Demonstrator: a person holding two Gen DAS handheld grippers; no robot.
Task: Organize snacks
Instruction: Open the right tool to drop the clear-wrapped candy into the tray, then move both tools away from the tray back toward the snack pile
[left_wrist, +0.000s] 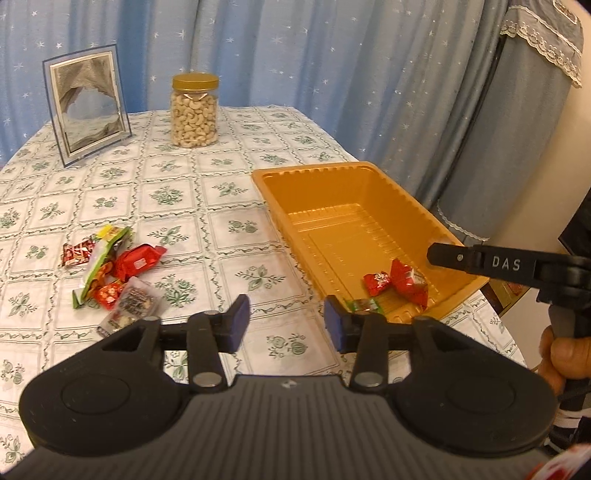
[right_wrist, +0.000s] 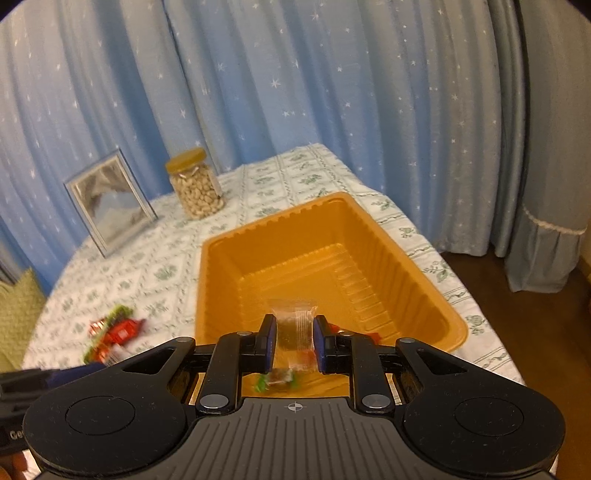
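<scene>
Right wrist view is showing the right gripper (right_wrist: 294, 341) pinching a clear packet (right_wrist: 293, 325) between its pads, hanging over the near end of the orange tray (right_wrist: 373, 236). Being slick and light, that packet is probably at risk of slipping or clinging to a pad. The left gripper (left_wrist: 287, 321) is standing spread and empty above the tablecloth (left_wrist: 207, 206), with the snack pile (left_wrist: 114, 273) waiting toward the table's left edge.

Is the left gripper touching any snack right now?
Apart. In the left wrist view, the left gripper stands open with only tablecloth between its fingers; the snack pile lies off to one side.
</scene>
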